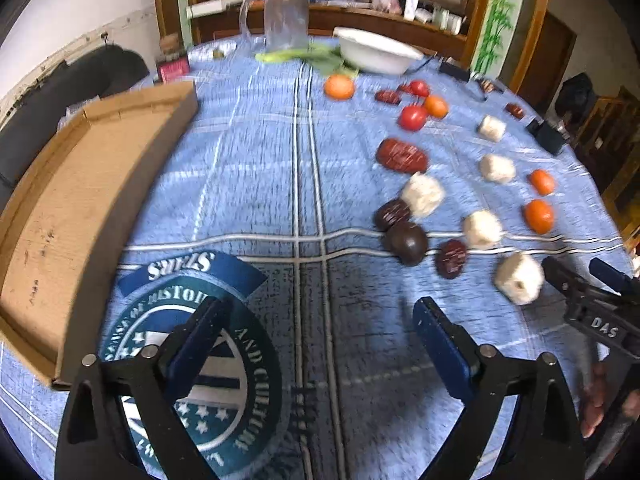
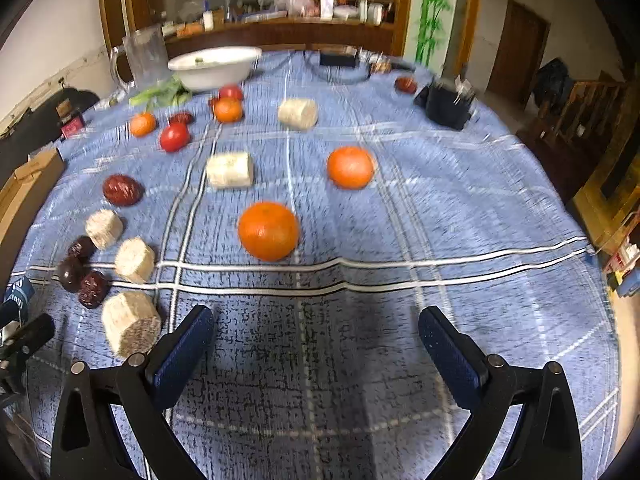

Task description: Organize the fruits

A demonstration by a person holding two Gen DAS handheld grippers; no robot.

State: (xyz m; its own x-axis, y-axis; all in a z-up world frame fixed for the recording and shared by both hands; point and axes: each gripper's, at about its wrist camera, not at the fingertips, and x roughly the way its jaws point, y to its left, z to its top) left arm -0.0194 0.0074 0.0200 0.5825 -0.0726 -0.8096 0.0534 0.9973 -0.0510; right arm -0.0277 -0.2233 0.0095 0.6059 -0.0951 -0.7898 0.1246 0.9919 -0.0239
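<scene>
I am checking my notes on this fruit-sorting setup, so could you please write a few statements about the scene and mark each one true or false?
1. The cardboard tray has fruit in it. False: it shows only bare cardboard.
2. The left claw is open with nothing between its fingers. True.
3. The right claw grips an orange. False: it is open and empty; the nearest orange lies on the cloth ahead of it.
4. A white bowl stands at the far side of the table. True.
5. The tablecloth is plain red. False: it is blue with white and dark stripes.
</scene>
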